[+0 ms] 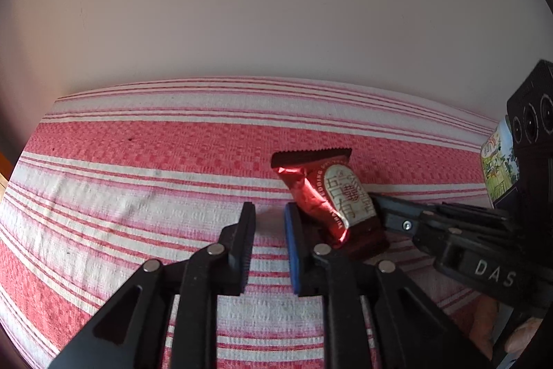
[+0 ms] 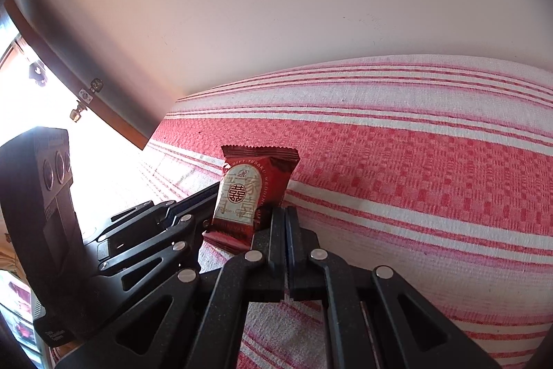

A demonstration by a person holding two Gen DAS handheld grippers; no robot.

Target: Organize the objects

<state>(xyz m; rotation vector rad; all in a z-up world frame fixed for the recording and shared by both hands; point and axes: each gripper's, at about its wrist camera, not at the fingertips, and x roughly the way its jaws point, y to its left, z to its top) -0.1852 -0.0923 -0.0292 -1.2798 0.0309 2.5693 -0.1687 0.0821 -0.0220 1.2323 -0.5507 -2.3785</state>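
Between the jaws of the left gripper (image 1: 269, 213) lies only striped cloth (image 1: 138, 189): they stand a moderate gap apart and hold nothing, the blue-padded finger just touching, or nearly touching, the red candy packet (image 1: 331, 199). The right gripper (image 2: 285, 213) has its jaws pressed together; whether they pinch the packet's edge or merely rest against the packet (image 2: 252, 192) cannot be told. The packet stands tilted on the cloth, propped between the two tools, left gripper on one side, right gripper on the other. Beyond the packet, toward the pale wall (image 1: 276, 6), the cloth is bare. To finish the step well, the left gripper should probably shift sideways until the packet's body sits between its fingers, then close gently; crinkled foil slips, so a grip on the sealed edge may be steadier.
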